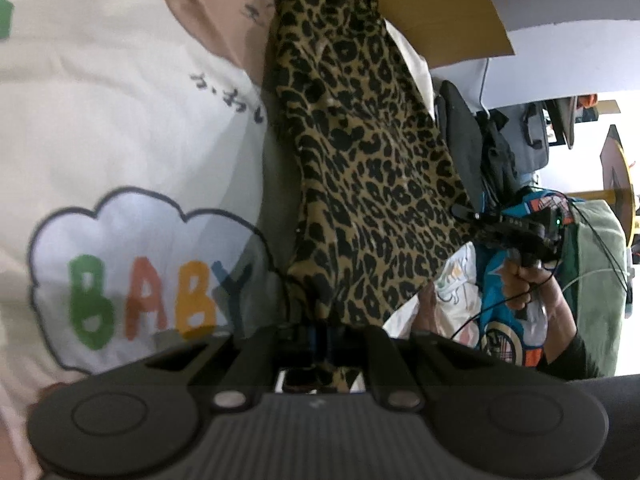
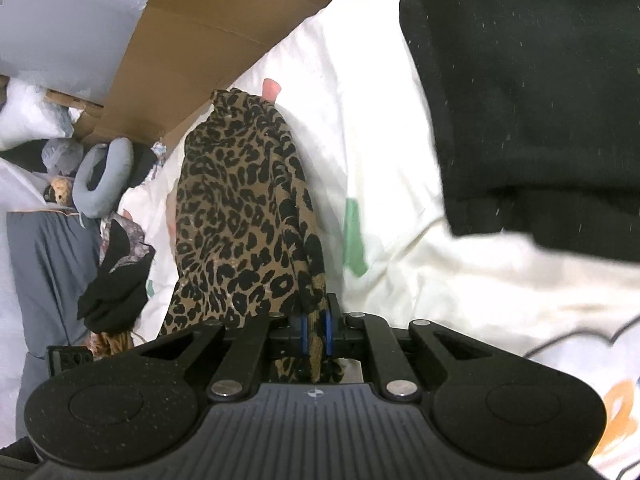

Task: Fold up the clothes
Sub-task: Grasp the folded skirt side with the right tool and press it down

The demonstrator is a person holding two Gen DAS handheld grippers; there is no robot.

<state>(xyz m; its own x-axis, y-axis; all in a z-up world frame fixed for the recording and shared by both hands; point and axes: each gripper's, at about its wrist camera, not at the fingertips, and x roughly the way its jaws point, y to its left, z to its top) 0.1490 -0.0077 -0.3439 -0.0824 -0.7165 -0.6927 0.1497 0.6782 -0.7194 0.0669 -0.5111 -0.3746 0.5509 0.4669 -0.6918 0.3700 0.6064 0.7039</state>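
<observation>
You are working over a wide cream sheet printed with a cloud that reads "BABY" in green, red, orange and blue, plus a pinkish-brown cartoon shape and some dark handwriting-style characters. A brown cardboard box leans behind it, and a grey wall stands beyond that. A black garment lies over the sheet in your right camera's view, speckled with pale lint. To the side sits a heap of other clothes, blue, white and green, with bags behind it.

The leopard-print cloth is your piece: thin tan fabric covered in black spots, stretched taut in a long band between your two tools. It hangs above the sheet rather than lying flat, bunched into folds at each end and wider through the middle.

Your left gripper is clamped on one end of the cloth, with the fabric gathered between its jaws. Your right gripper is pinched on the other end, its blue pads pressed close with leopard fabric between them and a tuft spilling out below. Your left camera also catches your right hand wrapped round the handle of that tool.
</observation>
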